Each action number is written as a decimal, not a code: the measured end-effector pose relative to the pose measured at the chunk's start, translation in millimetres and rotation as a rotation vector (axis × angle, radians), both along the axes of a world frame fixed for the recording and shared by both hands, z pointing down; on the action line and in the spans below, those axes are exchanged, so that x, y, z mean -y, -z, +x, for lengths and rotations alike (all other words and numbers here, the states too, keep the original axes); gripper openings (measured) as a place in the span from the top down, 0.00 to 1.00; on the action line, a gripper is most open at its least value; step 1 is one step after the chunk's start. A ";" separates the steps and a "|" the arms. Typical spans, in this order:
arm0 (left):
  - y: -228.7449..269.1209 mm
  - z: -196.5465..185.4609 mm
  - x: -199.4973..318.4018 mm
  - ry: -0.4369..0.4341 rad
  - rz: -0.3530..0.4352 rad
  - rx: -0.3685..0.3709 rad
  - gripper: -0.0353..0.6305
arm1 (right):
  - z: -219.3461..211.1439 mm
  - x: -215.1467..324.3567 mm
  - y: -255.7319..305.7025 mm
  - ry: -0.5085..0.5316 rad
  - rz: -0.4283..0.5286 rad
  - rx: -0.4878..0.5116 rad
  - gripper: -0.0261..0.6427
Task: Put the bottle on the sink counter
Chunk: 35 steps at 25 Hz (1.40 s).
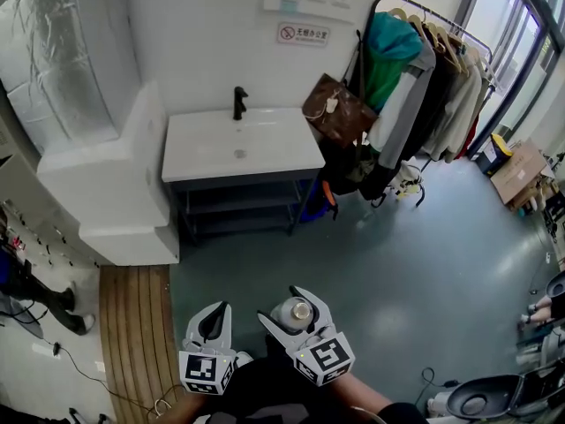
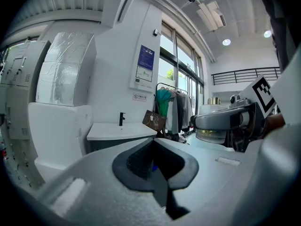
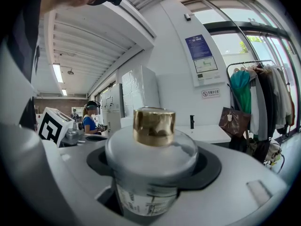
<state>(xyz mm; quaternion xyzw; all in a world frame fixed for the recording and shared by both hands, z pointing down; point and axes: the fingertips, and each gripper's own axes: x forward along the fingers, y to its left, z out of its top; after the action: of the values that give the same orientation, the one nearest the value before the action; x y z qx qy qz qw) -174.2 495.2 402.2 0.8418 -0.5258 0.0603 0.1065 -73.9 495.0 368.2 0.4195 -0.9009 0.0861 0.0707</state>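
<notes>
Right gripper (image 1: 290,309) was clamped on the gold-capped bottle (image 3: 151,157), held upright above the floor (image 1: 397,263) and well apart from the sink counter (image 1: 203,148) ahead. Left gripper (image 1: 214,314) sat just beside it, jaws together, nothing between them.

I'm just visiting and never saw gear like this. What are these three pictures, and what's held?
No robot: a person carries a hand-held gripper in each hand. The wide picture comes from a camera on their head; the other two from cameras riding on each one. The right hand-held gripper is clamped on a gold-capped bottle. The left hand-held gripper is shut and empty. Ahead stands the white sink counter with a black tap.
</notes>
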 end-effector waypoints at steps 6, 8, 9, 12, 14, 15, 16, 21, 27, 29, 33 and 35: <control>-4.0 -17.9 23.4 0.066 -0.001 0.004 0.95 | -13.2 33.3 -5.4 0.051 0.000 0.004 0.44; -3.3 -19.5 37.9 0.079 -0.003 0.005 0.95 | -16.8 48.0 -6.5 0.073 0.004 0.002 0.44; -3.6 -19.7 46.1 0.084 -0.006 0.006 0.95 | -18.0 56.4 -7.8 0.082 0.003 0.002 0.44; -5.6 -18.8 72.0 0.092 -0.021 0.007 0.95 | -18.3 84.8 -12.4 0.095 -0.013 0.002 0.44; -6.7 -16.9 90.9 0.093 -0.027 0.011 0.95 | -16.1 106.5 -13.4 0.097 -0.022 0.006 0.44; -7.4 -15.3 101.5 0.094 -0.031 0.012 0.95 | -14.2 117.8 -14.3 0.097 -0.026 0.009 0.44; -7.9 -12.9 112.3 0.095 -0.035 0.014 0.95 | -11.8 129.0 -15.4 0.098 -0.031 0.012 0.44; -4.5 8.3 161.8 0.087 -0.048 0.026 0.95 | 4.0 176.0 -17.8 0.106 -0.041 0.023 0.44; -2.8 37.8 211.5 0.072 -0.051 0.048 0.95 | 30.1 220.7 -19.8 0.111 -0.053 0.043 0.44; -0.5 49.1 225.0 0.065 -0.046 0.052 0.95 | 39.2 232.4 -19.6 0.113 -0.051 0.047 0.44; 0.7 65.8 243.7 0.054 -0.040 0.062 0.95 | 55.5 252.5 -20.7 0.110 -0.046 0.052 0.44; 0.0 69.3 249.8 0.054 -0.041 0.068 0.95 | 62.3 259.4 -19.8 0.099 -0.042 0.059 0.44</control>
<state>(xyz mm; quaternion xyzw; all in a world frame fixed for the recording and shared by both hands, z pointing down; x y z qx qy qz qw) -104.9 245.4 402.1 0.8225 -0.5501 0.0970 0.1075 -11.7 235.6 388.0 0.3703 -0.9202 0.1136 0.0570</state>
